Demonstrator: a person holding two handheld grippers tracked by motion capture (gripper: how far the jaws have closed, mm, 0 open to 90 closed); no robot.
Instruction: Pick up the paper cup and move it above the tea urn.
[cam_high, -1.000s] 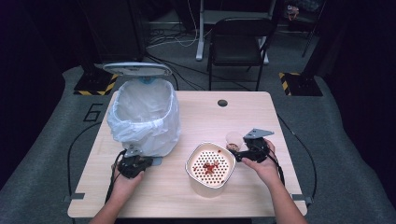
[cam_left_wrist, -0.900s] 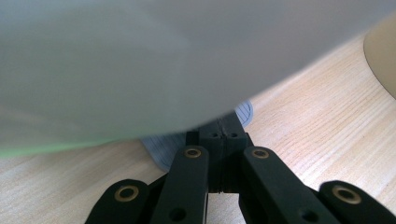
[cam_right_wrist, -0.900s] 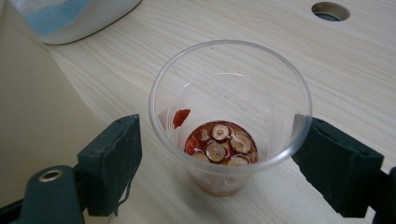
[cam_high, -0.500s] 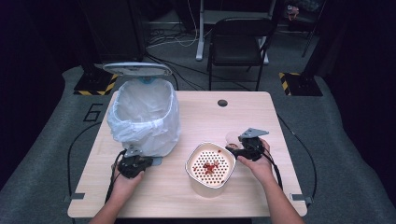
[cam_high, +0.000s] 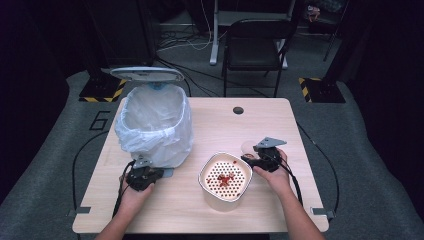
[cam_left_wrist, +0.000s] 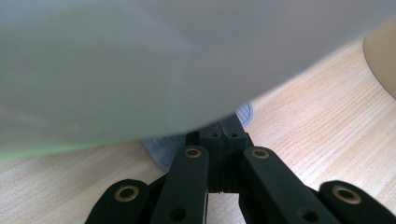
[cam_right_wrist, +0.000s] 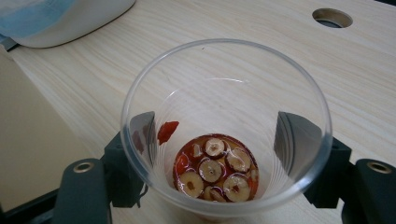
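Observation:
A clear plastic cup (cam_right_wrist: 224, 140) holds sliced red dates in red liquid and stands on the table right of a cream bowl. In the right gripper view my right gripper (cam_right_wrist: 219, 135) has a pad (cam_right_wrist: 294, 135) against each side of the cup, and its jaws have just been closing. In the high view the cup (cam_high: 248, 147) sits at the right gripper (cam_high: 251, 158). My left gripper (cam_high: 156, 173) is shut. Its tips (cam_left_wrist: 223, 135) rest at the grey ribbed pedal (cam_left_wrist: 163, 151) under the bin.
The white-bagged trash bin (cam_high: 155, 125) stands at the left with its lid (cam_high: 147, 74) raised. The cream bowl (cam_high: 204, 176) has a perforated strainer insert with red bits in it. A cable hole (cam_high: 238, 110) is at the table's back, and a chair (cam_high: 255, 45) stands beyond.
My right gripper has edged slightly left toward the cup and its jaws have narrowed around it. The left hand, the bin and the bowl have not moved.

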